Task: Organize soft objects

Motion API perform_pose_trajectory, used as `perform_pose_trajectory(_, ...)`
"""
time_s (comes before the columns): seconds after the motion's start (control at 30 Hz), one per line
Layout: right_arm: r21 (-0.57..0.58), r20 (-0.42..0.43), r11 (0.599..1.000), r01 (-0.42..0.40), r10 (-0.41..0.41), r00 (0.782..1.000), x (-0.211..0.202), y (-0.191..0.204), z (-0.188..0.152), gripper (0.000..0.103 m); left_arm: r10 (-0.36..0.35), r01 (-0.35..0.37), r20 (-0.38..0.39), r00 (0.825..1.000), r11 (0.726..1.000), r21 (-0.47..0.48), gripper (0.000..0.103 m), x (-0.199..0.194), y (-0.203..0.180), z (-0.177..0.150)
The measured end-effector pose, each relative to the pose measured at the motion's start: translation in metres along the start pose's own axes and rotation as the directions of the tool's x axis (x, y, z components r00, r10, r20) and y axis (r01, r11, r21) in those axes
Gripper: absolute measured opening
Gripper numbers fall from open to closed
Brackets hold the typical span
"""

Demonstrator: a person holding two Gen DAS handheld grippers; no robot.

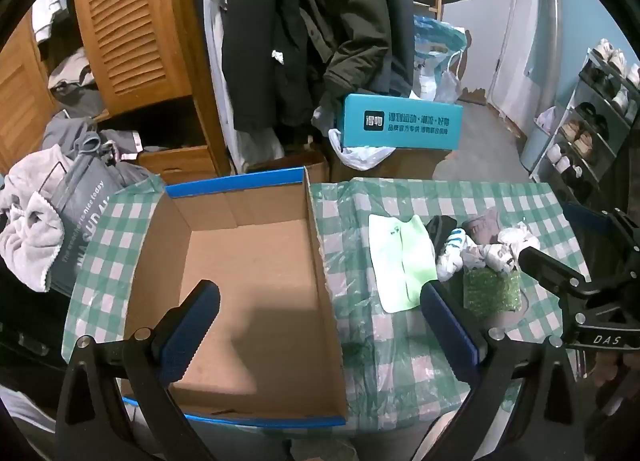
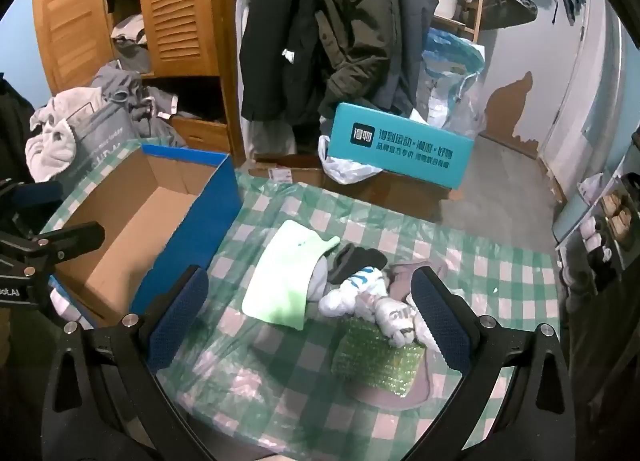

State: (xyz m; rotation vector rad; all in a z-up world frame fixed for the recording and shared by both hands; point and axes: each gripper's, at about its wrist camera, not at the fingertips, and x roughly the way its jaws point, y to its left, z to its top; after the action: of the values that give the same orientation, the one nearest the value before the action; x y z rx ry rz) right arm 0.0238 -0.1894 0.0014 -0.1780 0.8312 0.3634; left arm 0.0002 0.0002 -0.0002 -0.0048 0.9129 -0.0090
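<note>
An empty cardboard box (image 1: 256, 293) with blue outer walls (image 2: 192, 221) sits on the left of the checked table. To its right lies a heap of soft things: a pale green cloth (image 1: 402, 261) (image 2: 286, 281), a dark sock (image 2: 356, 259), white socks with blue stripes (image 1: 452, 251) (image 2: 352, 291), a brownish cloth (image 1: 484, 229) and a green bubble-wrap piece (image 1: 492, 293) (image 2: 378, 357). My left gripper (image 1: 320, 325) hangs open over the box's right wall, holding nothing. My right gripper (image 2: 308, 317) stands open above the heap, nothing between its fingers.
The table (image 2: 460, 253) carries a green-and-white checked plastic cover. Behind it stand a teal box (image 1: 400, 127), hanging coats (image 1: 280, 41), a wooden wardrobe (image 1: 128, 21) and a laundry bag (image 1: 80, 213) at the left. A shoe rack (image 1: 592, 117) lines the right wall.
</note>
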Motion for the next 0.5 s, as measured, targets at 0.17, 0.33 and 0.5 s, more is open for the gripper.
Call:
perform_pose_trajectory(0.17, 0.007, -0.005, 1.000, -0.008, 0.008, 1.000, 0.001, -0.001, -0.001, 0.100, -0.012, 0.012, 0.005, 1.000, 1.000, 0.007, 0.101, 0.000, 0.000, -0.003)
perform_pose_trajectory(0.33, 0.009, -0.008, 1.000, -0.007, 0.007, 1.000, 0.001, -0.003, -0.001, 0.100, -0.012, 0.012, -0.001, 1.000, 1.000, 0.006, 0.101, 0.007, -0.002, -0.012)
perform_pose_trajectory(0.5, 0.007, -0.015, 1.000, -0.010, 0.010, 1.000, 0.003, -0.003, -0.001, 0.100, -0.004, 0.004, -0.007, 1.000, 1.000, -0.008, 0.101, 0.006, 0.001, -0.005)
